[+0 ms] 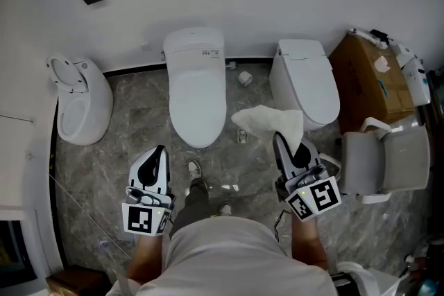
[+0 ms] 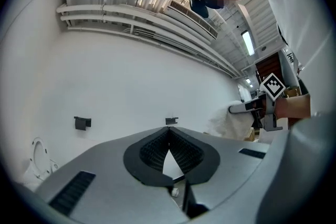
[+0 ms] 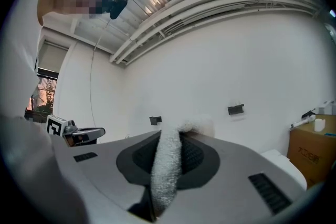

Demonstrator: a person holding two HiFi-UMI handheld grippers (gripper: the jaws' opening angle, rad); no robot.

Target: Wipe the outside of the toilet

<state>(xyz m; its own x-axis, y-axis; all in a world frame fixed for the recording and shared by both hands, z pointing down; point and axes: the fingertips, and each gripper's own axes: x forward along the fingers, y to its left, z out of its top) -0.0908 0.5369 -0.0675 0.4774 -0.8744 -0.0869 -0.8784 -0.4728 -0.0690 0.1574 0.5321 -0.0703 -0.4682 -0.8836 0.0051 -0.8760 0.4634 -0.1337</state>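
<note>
Three white fixtures stand along the wall at the top of the head view, on a grey marbled floor [image 1: 125,142]: a closed-lid toilet [image 1: 196,90] at centre, a second toilet [image 1: 305,83] right of centre, and a smaller open bowl [image 1: 78,107] at the left edge. A cardboard box [image 1: 361,80] sits at the upper right, just beside the second toilet. Lower in the frame, the left gripper [image 1: 159,153] hangs below the centre toilet's front; its own view shows the jaw tips meeting with nothing between them. The right gripper [image 1: 281,142], lower right of centre, has its jaws clamped on a white terry cloth [image 1: 270,121], which spreads out beyond the tips over the floor between the two toilets and touches neither; the right gripper view shows the cloth [image 3: 167,170] as a narrow roll running between the pads. No wiping contact has begun, and the centre toilet is probably the target, being straight ahead. The pinch takes only a thin fold, so pressing hard against the porcelain could drag the cloth out of the jaws. The loose flap may sweep the floor and carry grime onto the bowl. A small roll-like item [image 1: 244,77] on the floor between the toilets could be knocked by a low pass.
</note>
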